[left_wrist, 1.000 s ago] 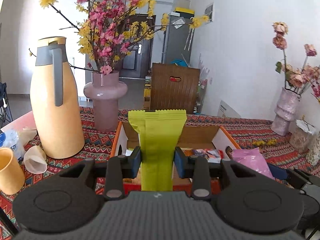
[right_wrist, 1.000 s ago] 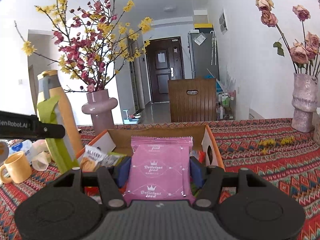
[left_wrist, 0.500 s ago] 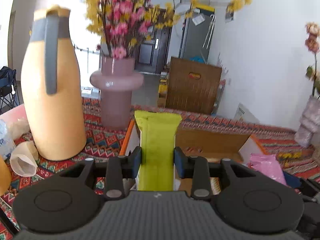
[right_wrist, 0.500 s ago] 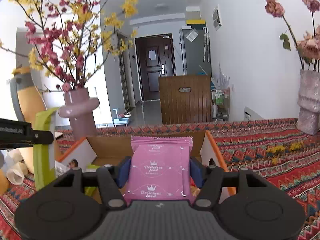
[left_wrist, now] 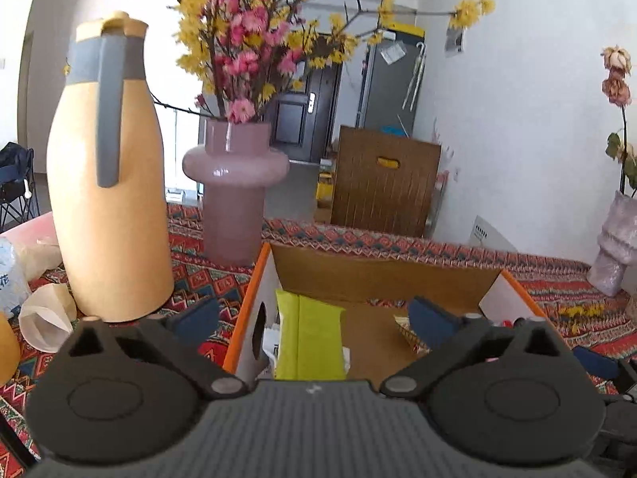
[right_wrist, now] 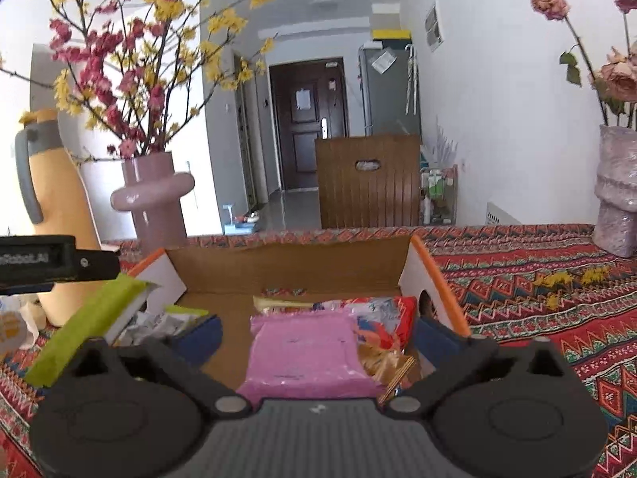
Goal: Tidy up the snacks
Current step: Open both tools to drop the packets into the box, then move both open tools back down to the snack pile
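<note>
Lime-green foil, a long flat snack packet (left_wrist: 309, 338), lies between the spread fingers of the left gripper (left_wrist: 312, 316), touching neither pad; in the right wrist view it leans tilted across the left wall of the orange-edged cardboard box (right_wrist: 436, 279), one end outside. The pink plastic snack pouch (right_wrist: 308, 354) lies flat inside the box between the wide fingers of the right gripper (right_wrist: 314, 334), on top of other wrappers. Both pairs of jaws have just been opening, and each packet is free.

The green packet looks the risk: propped on the rim, it could slide out onto the red patterned tablecloth (right_wrist: 537, 290) if a finger brushes it on withdrawal. The tall yellow jug (left_wrist: 107, 183), just beyond the left finger, could be knocked by a sideways swing.
</note>
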Demonstrator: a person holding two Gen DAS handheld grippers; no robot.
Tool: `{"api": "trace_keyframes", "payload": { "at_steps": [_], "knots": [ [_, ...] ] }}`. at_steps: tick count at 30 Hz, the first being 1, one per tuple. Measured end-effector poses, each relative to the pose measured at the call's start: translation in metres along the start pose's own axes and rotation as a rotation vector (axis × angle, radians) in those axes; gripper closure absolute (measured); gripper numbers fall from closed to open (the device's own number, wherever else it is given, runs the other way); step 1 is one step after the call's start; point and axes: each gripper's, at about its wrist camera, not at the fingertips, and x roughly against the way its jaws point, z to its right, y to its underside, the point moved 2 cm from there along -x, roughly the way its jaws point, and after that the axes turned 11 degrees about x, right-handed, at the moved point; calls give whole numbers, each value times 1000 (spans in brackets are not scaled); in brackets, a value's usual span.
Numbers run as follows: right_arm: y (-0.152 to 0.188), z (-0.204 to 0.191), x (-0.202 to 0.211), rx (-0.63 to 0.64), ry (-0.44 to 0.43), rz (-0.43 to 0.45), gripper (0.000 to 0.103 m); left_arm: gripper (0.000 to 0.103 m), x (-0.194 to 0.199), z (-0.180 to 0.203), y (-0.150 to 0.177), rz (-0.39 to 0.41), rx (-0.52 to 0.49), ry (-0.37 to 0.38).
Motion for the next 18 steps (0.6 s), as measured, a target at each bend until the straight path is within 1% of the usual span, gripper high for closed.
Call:
{"api": "trace_keyframes", "payload": {
  "at_steps": [6, 9, 13, 18],
  "knots": [
    [-1, 2, 3, -9, -2, 6, 0, 0, 4, 0, -3, 4, 13, -4],
    [-3, 3, 9, -10, -10, 17, 0, 0, 12, 3, -6, 19, 15, -5],
    [-10, -2, 25, 13, -9, 45, 0, 0, 36, 4, -15, 64, 17, -7],
    [-17, -9, 56, 44, -11, 77, 0, 0, 69, 1, -15, 76, 17, 29]
  ]
}}
